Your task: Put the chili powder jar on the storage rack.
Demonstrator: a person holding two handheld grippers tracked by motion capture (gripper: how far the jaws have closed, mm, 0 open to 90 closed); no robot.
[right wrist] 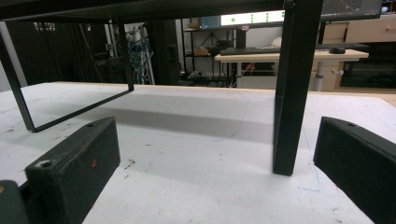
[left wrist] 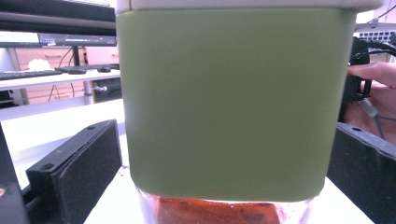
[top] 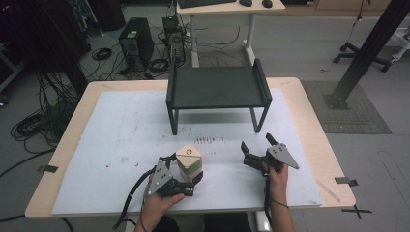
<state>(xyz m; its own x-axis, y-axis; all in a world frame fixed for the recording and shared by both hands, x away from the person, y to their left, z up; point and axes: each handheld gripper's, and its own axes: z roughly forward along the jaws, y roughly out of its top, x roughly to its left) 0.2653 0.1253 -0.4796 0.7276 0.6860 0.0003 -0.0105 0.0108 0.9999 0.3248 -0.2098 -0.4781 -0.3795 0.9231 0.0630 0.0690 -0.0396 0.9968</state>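
Across the tabletop (top: 309, 125) lies a white mat (top: 121, 145), marked with small reddish stains. At 12 o'clock on the mat stands a black metal shelf (top: 217, 87) on thin legs; its top is bare.

Just short of the mat's centre, toward 6 o'clock, stands a jar (top: 189, 161). It has a pale lid, a square olive-green sleeve (left wrist: 233, 102) around the upper body, and a clear base below the sleeve. Reddish-brown contents (left wrist: 215, 212) are visible through the clear base; their fill level behind the sleeve cannot be determined.

Left hand-held gripper (top: 181, 174): positioned at 7 o'clock from the jar, jaws spread, one on each side of the jar. In the left gripper view both pads stand apart from the sleeve, so the jar is bracketed, not clamped.

Right hand-held gripper (top: 256, 147): at 3 o'clock from the jar and well apart from it, jaws released, holding nothing, aimed at the near right leg of the shelf (right wrist: 292, 93).

Handling judgement: the jar is rigid, probably of moderate weight, and the clear base is likely breakable. The sleeve looks matte and should give better grip than the clear part. Take hold on two opposite flat faces of the sleeve, at mid-height, and keep the jar upright.
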